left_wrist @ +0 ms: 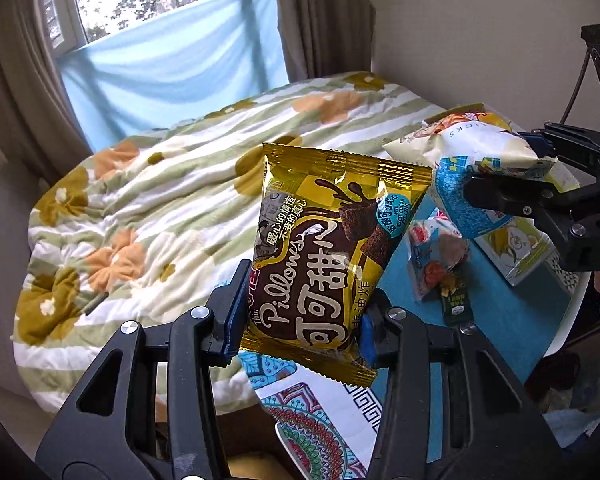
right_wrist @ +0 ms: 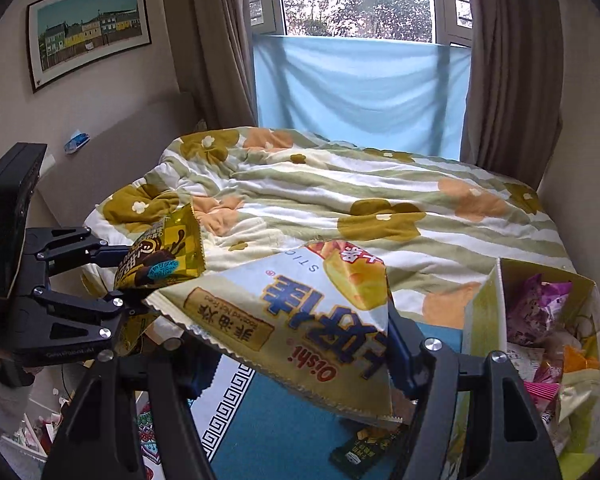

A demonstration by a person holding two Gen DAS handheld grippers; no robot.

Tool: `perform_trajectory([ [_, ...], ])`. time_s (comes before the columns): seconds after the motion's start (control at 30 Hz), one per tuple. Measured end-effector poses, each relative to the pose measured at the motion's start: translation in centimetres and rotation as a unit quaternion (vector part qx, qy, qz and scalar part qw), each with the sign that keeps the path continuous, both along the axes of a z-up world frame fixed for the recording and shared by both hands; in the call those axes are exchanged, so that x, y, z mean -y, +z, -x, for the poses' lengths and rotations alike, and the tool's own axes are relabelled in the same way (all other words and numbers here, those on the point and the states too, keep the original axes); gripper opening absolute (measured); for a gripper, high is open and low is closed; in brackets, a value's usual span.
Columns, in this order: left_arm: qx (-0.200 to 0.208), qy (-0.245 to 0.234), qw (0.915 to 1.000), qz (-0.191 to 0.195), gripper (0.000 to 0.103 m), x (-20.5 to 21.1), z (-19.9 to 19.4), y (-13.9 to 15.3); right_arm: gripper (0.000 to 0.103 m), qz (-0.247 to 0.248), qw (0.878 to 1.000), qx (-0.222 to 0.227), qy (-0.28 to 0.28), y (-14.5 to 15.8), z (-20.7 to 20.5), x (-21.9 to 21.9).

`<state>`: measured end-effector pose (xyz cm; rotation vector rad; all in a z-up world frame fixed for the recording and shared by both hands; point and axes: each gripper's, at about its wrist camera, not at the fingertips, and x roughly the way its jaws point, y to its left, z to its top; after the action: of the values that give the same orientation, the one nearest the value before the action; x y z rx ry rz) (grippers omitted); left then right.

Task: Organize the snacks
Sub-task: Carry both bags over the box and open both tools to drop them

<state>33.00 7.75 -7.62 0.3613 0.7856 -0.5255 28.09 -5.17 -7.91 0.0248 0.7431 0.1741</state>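
bed: floral striped quilt (right_wrist: pixel 340 200) behind; not in the way
table: blue patterned tabletop (right_wrist: pixel 276 432) below both packets
box: open cardboard box of mixed snacks (right_wrist: pixel 484 312) at far right, just beside right gripper (right_wrist: pixel 284 344); nearer that hand than the left
right load: white-yellow puffed Oishi snack bag (right_wrist: pixel 300 320) clamped, airborne, long axis crosswise
left load: left gripper (left_wrist: pixel 300 320) closed on gold-brown Pillows packet (left_wrist: pixel 324 248), upright, airborne
loose: small sachets (left_wrist: pixel 440 256) on table
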Motion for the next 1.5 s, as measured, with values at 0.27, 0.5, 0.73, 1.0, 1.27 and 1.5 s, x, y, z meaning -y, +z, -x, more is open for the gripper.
perform_trajectory([
  [0.27,0.022,-0.026,0.9992,0.024,0.041,9.7,0.5,3.5,0.064,0.014,0.997,0.023,-0.066,3.6,4.8,8.2],
  [0.5,-0.013,-0.037,0.9979,0.052,0.041,20.9,0.6,3.1,0.064,0.025,0.994,0.025,-0.105,5.1,7.6,18.4],
  [0.73,-0.065,-0.04,0.9959,0.049,0.041,31.7,0.1,-0.2,0.064,0.028,0.993,0.019,-0.109,4.8,8.2,26.7],
  [1.0,-0.097,0.002,0.9951,0.018,0.099,36.2,-0.2,-4.0,0.064,0.008,0.995,-0.013,-0.096,2.4,7.0,32.7],
  [1.27,-0.113,0.042,0.9913,0.055,0.103,33.2,0.6,-3.8,0.064,-0.006,0.995,-0.039,-0.092,-0.1,5.9,34.4],
  [1.5,-0.088,0.054,0.9946,0.014,0.103,30.9,2.7,-3.6,0.066,-0.005,0.995,-0.042,-0.088,-0.3,4.0,34.8],
])
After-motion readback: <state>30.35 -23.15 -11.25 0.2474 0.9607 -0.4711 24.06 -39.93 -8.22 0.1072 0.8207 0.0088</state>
